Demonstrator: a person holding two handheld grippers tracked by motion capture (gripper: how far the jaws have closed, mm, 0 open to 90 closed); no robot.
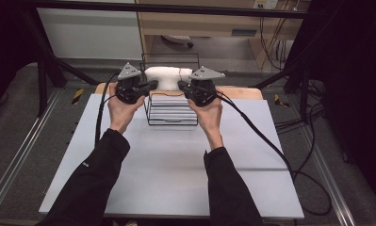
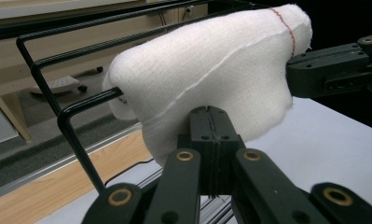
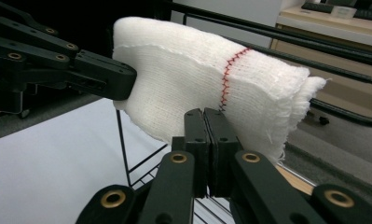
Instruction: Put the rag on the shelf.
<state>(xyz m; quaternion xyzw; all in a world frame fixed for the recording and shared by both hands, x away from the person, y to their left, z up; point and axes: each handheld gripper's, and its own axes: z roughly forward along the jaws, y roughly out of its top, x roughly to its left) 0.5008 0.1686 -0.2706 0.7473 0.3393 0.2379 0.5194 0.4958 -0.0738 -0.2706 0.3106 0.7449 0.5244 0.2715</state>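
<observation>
A white knitted sock (image 1: 167, 75) with a line of red stitching (image 3: 228, 70) hangs above a black wire rack (image 1: 171, 112) at the far middle of the table. My left gripper (image 1: 152, 84) is shut on the sock's left lower edge (image 2: 174, 93). My right gripper (image 1: 181, 85) is shut on the right lower edge (image 3: 183, 65). In the left gripper view, a black rack bar (image 2: 88, 105) runs into the sock's end. The far gripper's finger (image 2: 333, 70) touches the sock there, and the left one (image 3: 99, 74) does so in the right gripper view.
The rack stands on a pale grey tabletop (image 1: 176, 165) with a wooden strip (image 1: 242, 92) behind it. Cables (image 1: 270, 141) trail from both grippers over the table. A black frame and a wooden cabinet (image 1: 200, 23) lie beyond the far edge.
</observation>
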